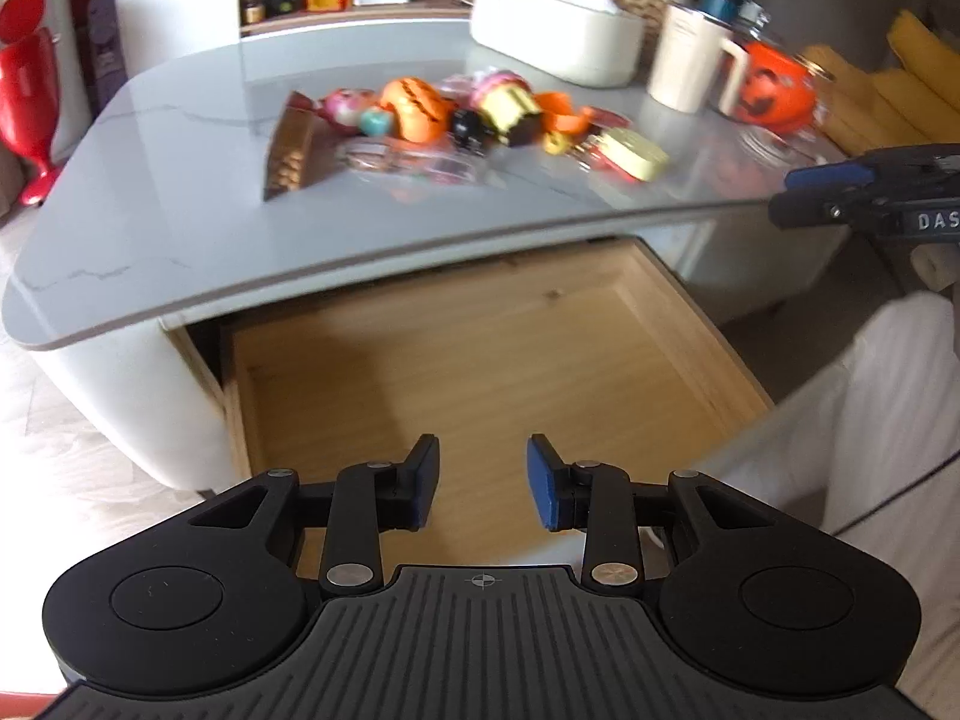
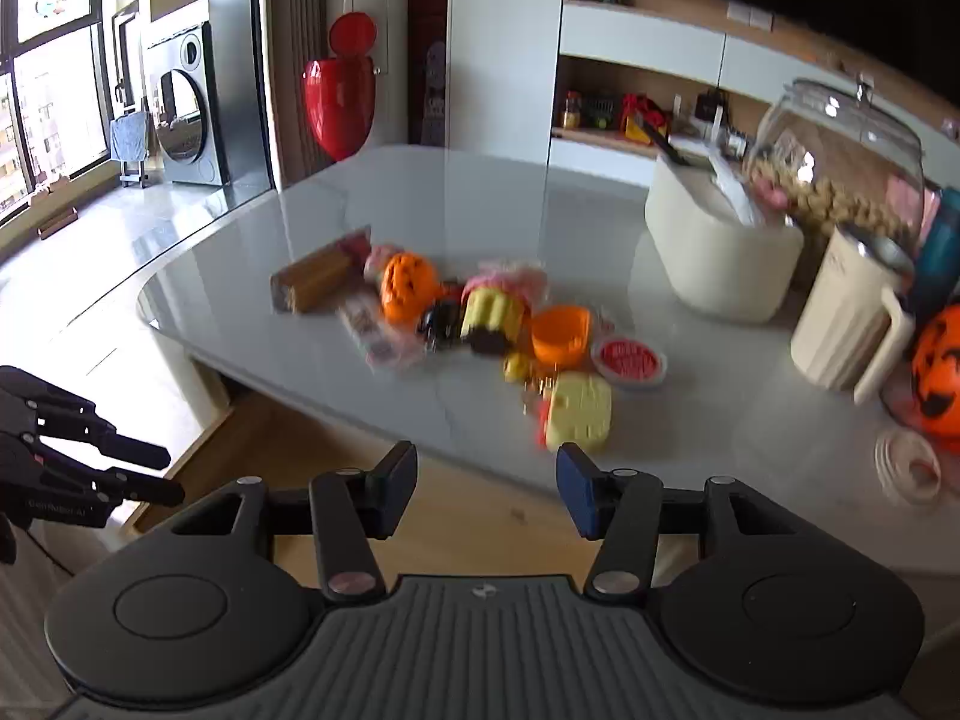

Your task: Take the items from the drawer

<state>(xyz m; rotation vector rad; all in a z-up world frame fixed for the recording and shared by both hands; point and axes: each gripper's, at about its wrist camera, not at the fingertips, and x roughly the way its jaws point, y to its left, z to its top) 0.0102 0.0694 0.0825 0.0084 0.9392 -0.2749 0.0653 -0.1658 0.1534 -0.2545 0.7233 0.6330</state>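
Observation:
The wooden drawer (image 1: 456, 354) stands pulled out under the grey tabletop (image 1: 180, 138), and its visible floor is bare. My left gripper (image 1: 483, 489) hovers open over the drawer's near part, holding nothing. My right gripper (image 2: 486, 492) is open too, above the drawer's edge (image 2: 336, 450) just short of the table rim. A pile of small items lies on the tabletop: an orange pumpkin toy (image 2: 408, 288), a brown box (image 2: 312, 288), a yellow block (image 2: 579, 411), an orange cup (image 2: 558, 336) and a red-lidded tub (image 2: 629, 360). The same pile (image 1: 456, 114) looks blurred in the left wrist view.
A white container (image 2: 714, 252), a cream mug (image 2: 840, 324), a glass jar (image 2: 840, 168) and an orange pumpkin bucket (image 2: 939, 372) crowd the table's right side. A red bin (image 2: 339, 90) stands beyond the table. White cloth (image 1: 870, 408) lies right of the drawer.

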